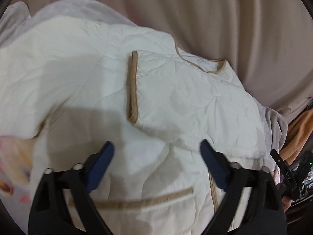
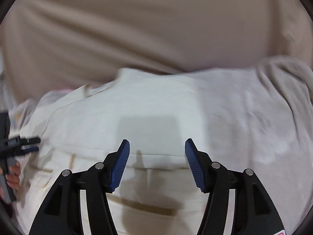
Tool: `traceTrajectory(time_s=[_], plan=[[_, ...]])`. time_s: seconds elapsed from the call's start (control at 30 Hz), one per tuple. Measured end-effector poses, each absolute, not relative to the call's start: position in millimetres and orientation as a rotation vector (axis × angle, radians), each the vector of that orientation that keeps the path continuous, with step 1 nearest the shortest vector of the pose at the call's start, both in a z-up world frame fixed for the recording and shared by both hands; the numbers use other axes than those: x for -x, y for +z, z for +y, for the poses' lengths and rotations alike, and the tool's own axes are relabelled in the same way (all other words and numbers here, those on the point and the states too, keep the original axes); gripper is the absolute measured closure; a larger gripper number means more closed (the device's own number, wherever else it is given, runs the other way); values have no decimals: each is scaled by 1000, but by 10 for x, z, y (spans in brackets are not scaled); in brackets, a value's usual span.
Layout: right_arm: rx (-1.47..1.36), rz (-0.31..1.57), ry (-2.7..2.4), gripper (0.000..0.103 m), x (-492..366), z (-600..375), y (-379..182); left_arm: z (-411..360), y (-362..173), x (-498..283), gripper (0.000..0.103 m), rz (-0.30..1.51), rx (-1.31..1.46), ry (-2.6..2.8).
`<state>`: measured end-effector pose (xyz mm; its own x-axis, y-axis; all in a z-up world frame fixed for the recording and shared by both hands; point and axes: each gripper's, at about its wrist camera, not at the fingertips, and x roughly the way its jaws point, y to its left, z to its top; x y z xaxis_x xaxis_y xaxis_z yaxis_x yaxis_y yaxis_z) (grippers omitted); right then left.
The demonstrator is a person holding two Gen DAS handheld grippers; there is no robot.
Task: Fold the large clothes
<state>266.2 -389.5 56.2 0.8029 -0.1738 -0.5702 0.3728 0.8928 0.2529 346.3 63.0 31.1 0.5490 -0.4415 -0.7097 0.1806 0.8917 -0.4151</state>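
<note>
A white quilted jacket (image 1: 176,90) with tan trim lies spread on a bed, its neckline (image 1: 205,64) at the far right. A sleeve is folded in over the body, and its tan cuff (image 1: 133,86) sits near the middle. A tan pocket edge (image 1: 144,201) shows close below. My left gripper (image 1: 156,145) hovers open above the jacket's lower part, with nothing between its blue pads. In the blurred right wrist view my right gripper (image 2: 157,142) also stands open over the jacket (image 2: 137,107), holding nothing. The left gripper (image 2: 33,145) appears there at the left edge.
A pale grey fleece blanket (image 1: 273,121) lies under the jacket and bunches up at the right (image 2: 273,90). A beige curtain (image 1: 215,19) hangs close behind the bed. Orange cloth (image 1: 301,129) lies at the right edge and patterned fabric (image 1: 13,166) at the left.
</note>
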Motion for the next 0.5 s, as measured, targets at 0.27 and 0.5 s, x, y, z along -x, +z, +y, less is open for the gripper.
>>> traceTrajectory(time_s=[0.27,0.5], plan=[[-581,628,-263,82,-3036,-4387,213,404,452,-3654,96,852,248,-339],[-515,299,-239,96,-2519,-4334,811,402,1063,-3487,96,600,214,-389]])
